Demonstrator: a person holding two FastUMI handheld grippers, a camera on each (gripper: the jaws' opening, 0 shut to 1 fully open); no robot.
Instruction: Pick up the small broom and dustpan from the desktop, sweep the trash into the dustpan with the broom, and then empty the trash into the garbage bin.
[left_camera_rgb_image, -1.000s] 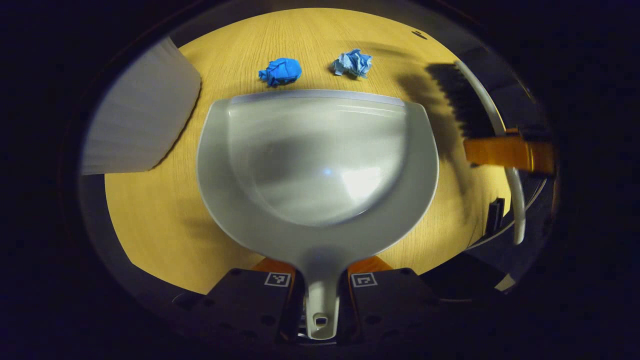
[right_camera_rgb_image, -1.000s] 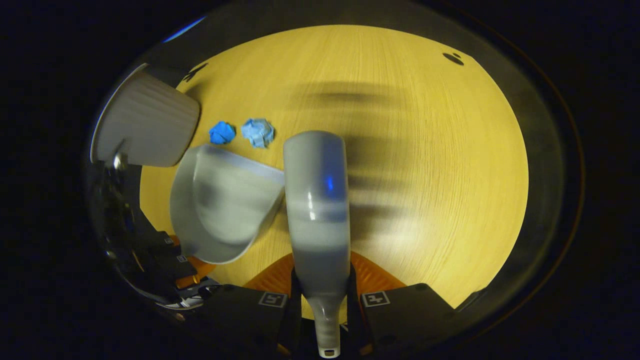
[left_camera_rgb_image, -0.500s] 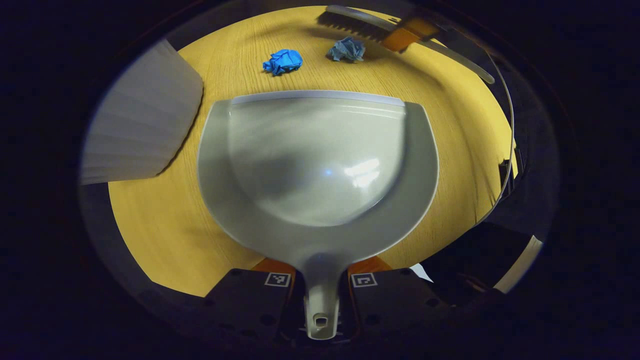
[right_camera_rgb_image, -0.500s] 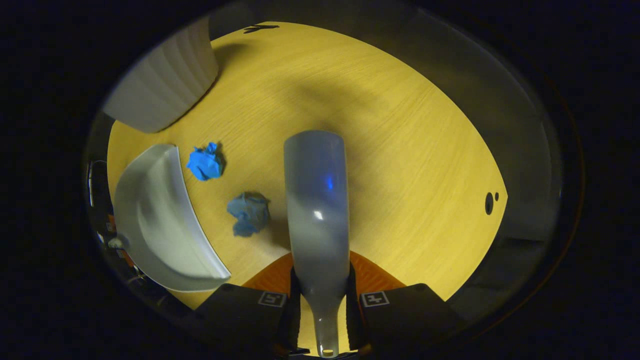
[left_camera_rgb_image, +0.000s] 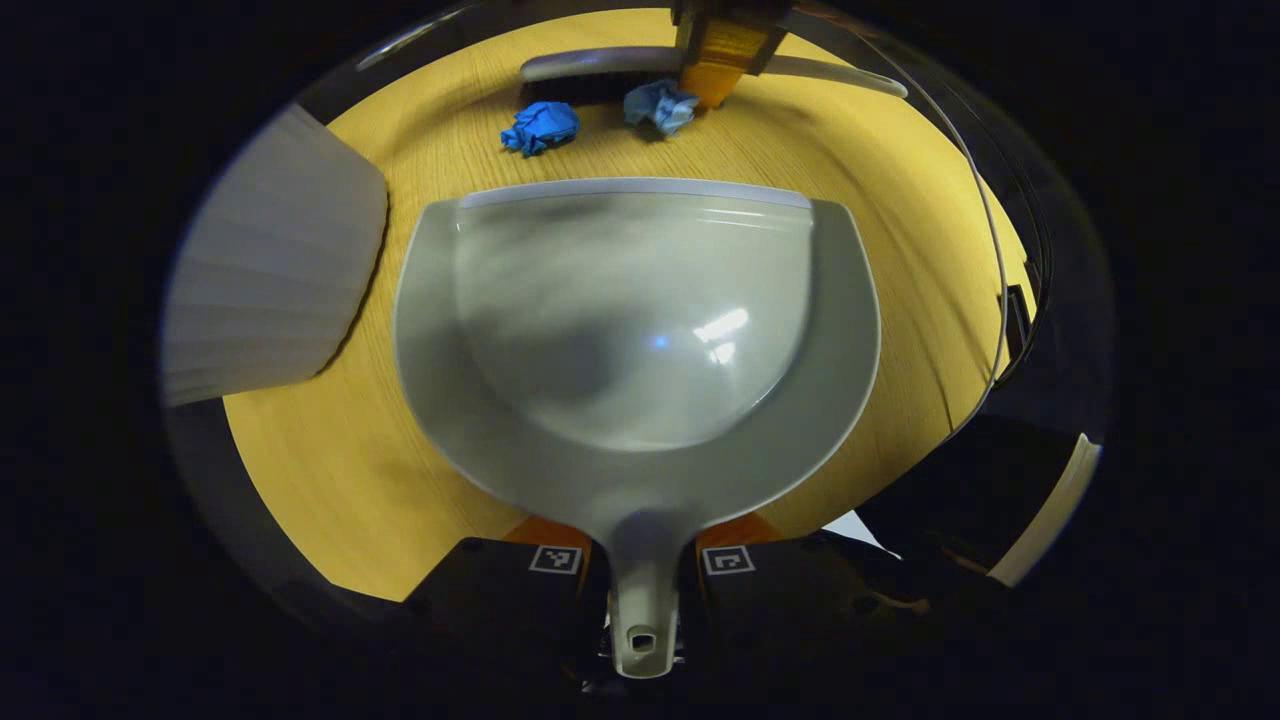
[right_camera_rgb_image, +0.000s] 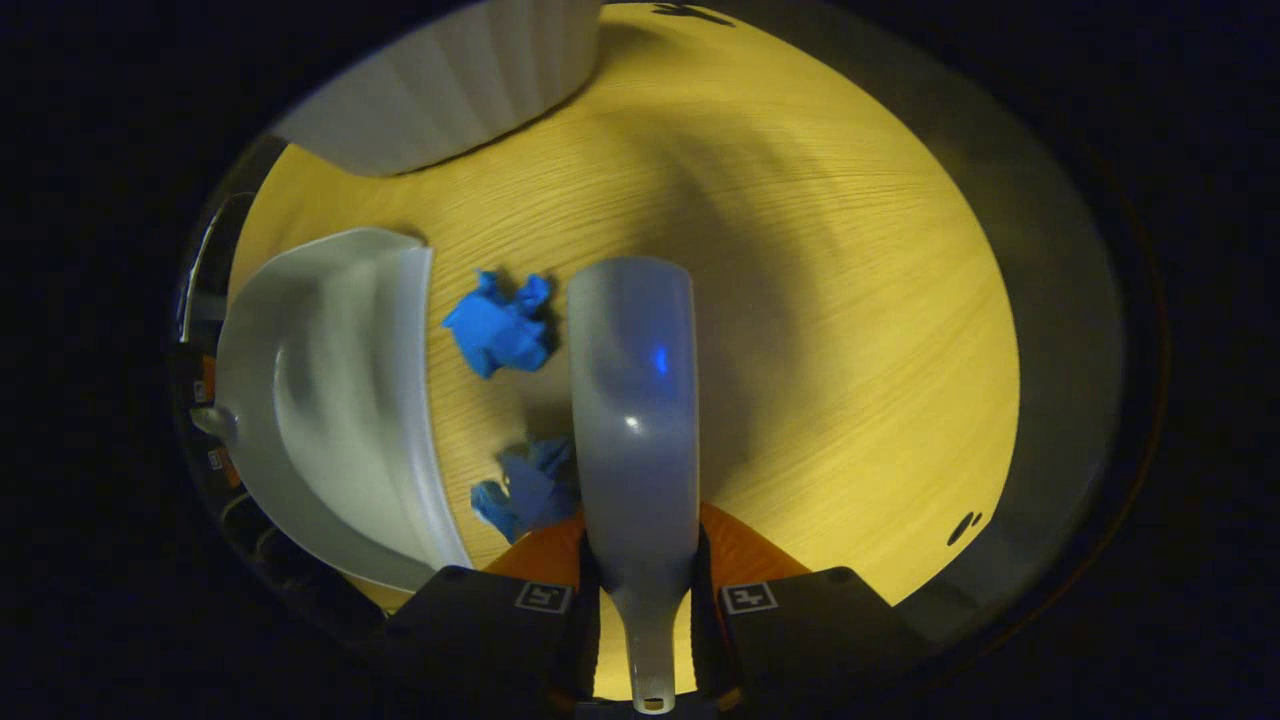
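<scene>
Now, two grippers, one dustpan, one broom, two paper wads, one bin on the desk.

Left gripper has both fingers clamped on the handle of the dustpan, whose front lip lies toward the desk's far edge. Right gripper has both fingers pressed on the handle of the broom; in the left gripper view the broom lies crosswise near the far edge, beyond the pan's lip. Two blue wads sit between lip and broom: the darker wad a little apart from the bristles, the paler wad just beside them. In the right gripper view, the darker wad and paler wad lie between the dustpan and the broom head. One white ribbed bin stands at the desk's left edge, just beside the pan.
</scene>
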